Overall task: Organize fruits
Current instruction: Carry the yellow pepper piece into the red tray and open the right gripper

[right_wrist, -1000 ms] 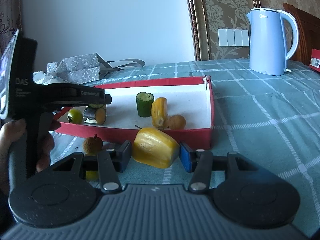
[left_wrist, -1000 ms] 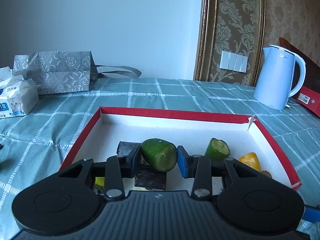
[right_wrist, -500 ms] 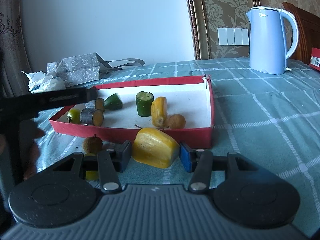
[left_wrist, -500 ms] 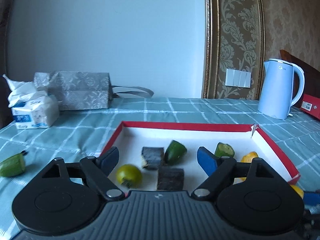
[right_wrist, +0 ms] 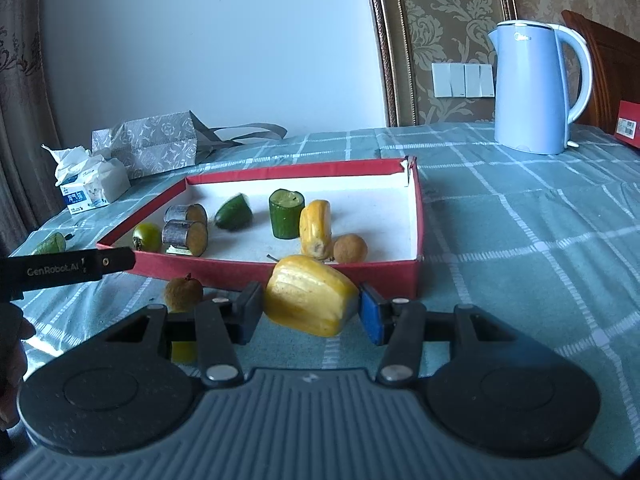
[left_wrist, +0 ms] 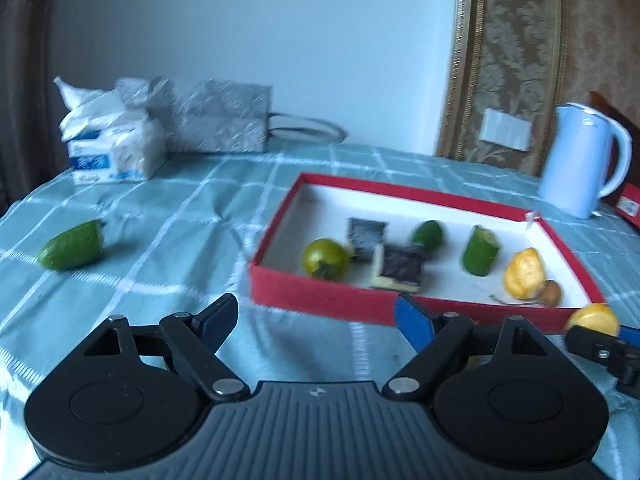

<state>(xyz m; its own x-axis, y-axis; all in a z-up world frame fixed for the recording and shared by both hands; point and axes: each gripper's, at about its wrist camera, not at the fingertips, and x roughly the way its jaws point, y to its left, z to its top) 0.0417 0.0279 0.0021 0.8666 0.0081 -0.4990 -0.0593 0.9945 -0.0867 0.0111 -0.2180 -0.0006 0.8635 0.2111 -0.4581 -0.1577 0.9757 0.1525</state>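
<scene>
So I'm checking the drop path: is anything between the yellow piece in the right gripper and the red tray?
Only the tray's near wall, right behind the yellow piece that the right gripper clamps. Inside, a yellow fruit and a brown one crowd the near edge; the floor to their right is bare.

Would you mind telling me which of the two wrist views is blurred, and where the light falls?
Left wrist view: smeared throughout, the red tray and green fruit on the cloth soft-edged. Right wrist view: sharp, the yellow fruit in the right gripper crisp; daylight brightens the white wall and cloth, straight lines bowed by the fisheye.
</scene>
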